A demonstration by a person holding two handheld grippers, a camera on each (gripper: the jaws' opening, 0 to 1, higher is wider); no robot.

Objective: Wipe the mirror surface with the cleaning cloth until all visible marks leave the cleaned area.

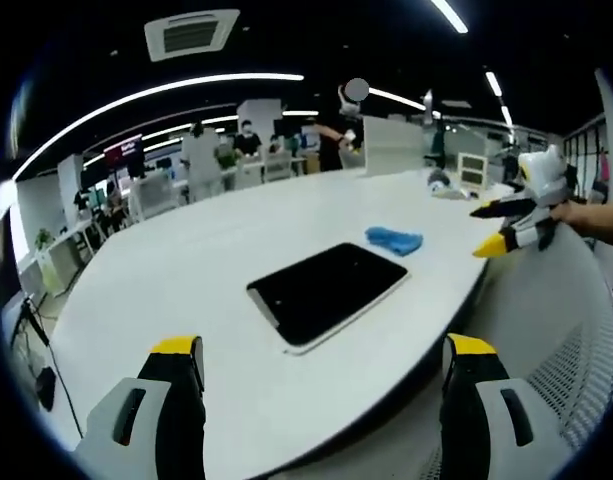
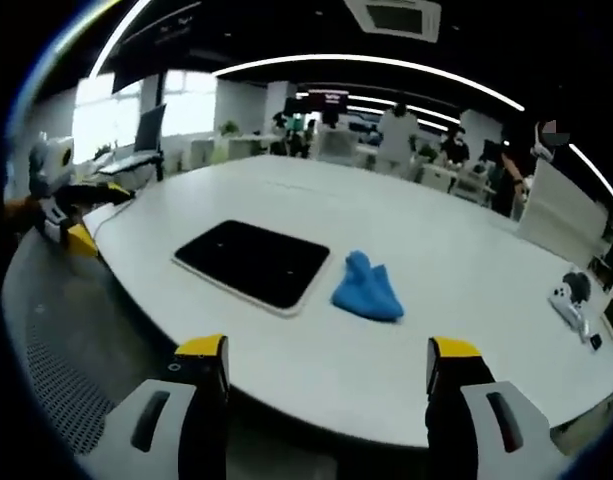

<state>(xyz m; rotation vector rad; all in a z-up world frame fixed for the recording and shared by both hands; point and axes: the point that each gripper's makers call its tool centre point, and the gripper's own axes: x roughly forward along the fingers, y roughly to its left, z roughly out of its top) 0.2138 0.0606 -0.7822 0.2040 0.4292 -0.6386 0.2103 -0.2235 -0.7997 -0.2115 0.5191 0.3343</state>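
Mirror [image 1: 328, 292] lies flat on the white, smooth, round-edged worktop [image 1: 186, 300]: a dark glossy rectangle with rounded corners and a thin pale rim. Cleaning cloth [image 2: 367, 289], bright blue, soft and crumpled into a peaked heap, sits just beside the mirror's short edge, apart from it.

Left gripper [image 1: 321, 360]: yellow-tipped jaws spread wide, holding nothing, off the worktop's near edge. Right gripper [image 2: 326, 362]: jaws likewise wide apart and empty, cloth and mirror ahead of them. People stand at desks in the background.

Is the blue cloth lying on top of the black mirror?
No, the blue cloth lies crumpled on the white table just beside the mirror.
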